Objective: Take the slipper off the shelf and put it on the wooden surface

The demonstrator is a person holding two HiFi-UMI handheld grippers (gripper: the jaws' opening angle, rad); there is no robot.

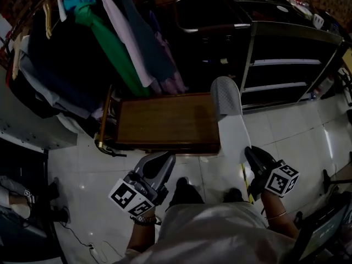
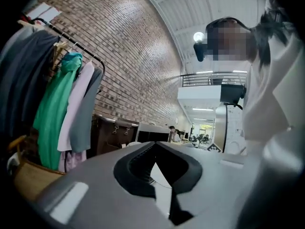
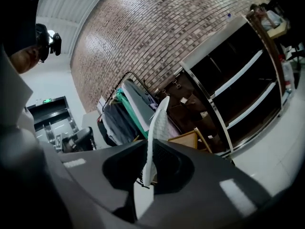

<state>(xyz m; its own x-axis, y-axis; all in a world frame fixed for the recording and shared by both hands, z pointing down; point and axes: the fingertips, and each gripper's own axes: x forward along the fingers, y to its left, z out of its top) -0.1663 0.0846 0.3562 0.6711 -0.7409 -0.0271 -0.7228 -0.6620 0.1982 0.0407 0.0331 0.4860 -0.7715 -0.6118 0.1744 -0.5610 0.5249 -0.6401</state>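
Observation:
A white slipper (image 1: 230, 117) hangs in the air, its heel end pinched by my right gripper (image 1: 249, 153), which is shut on it. Its toe reaches over the right end of the low wooden surface (image 1: 159, 122). In the right gripper view the slipper (image 3: 157, 123) stands edge-on between the pads of the right gripper (image 3: 148, 147), with the wooden surface (image 3: 183, 140) beyond it. The dark shelf (image 1: 286, 65) stands behind and to the right. My left gripper (image 1: 165, 159) hovers low over the white floor in front of the wooden surface. Its jaws meet at the tips with nothing between them (image 2: 155, 147).
A clothes rack (image 1: 99, 43) full of hanging garments stands behind and left of the wooden surface. White tiled floor (image 1: 308, 131) lies around it. A brick wall (image 3: 157, 37) is behind the shelf (image 3: 238, 85). The person's feet (image 1: 184, 194) are below.

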